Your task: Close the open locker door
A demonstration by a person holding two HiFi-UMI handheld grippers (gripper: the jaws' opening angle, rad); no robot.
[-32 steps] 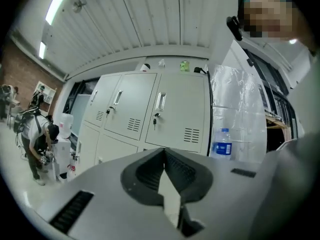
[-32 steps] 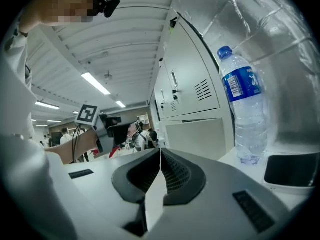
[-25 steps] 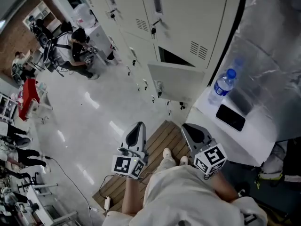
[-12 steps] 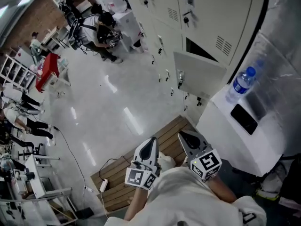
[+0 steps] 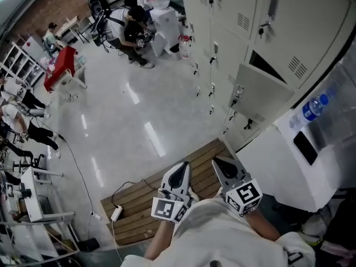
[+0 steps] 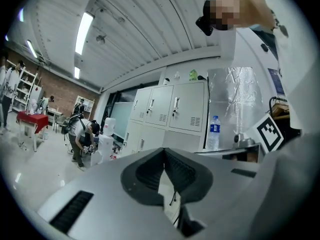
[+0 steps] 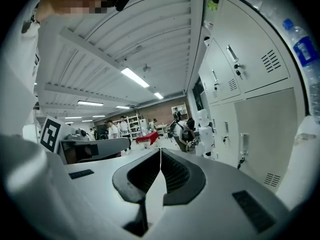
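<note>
A row of pale grey lockers (image 5: 250,21) fills the upper right of the head view. One lower door (image 5: 261,92) stands swung out, with the dark locker opening (image 5: 266,64) above it. Both grippers are held low and close to the person's body, well short of that door. The left gripper (image 5: 181,170) and right gripper (image 5: 223,166) are shut with nothing between the jaws. In the right gripper view the same door (image 7: 265,129) and its latch (image 7: 243,145) show at right, beyond the right gripper (image 7: 160,151). The left gripper (image 6: 163,150) points toward the lockers (image 6: 170,111).
A white counter (image 5: 278,160) at right carries a water bottle (image 5: 312,109) and a dark phone (image 5: 305,147). A wooden pallet (image 5: 144,204) lies underfoot, with a power strip (image 5: 115,213) and cable on it. A person (image 5: 136,32) bends by a water dispenser (image 5: 162,21) farther along the lockers.
The head view has swung: lockers and open door now sit farther right, and more floor shows at left. Both grippers stay shut, close to the body, slightly lower in view.
</note>
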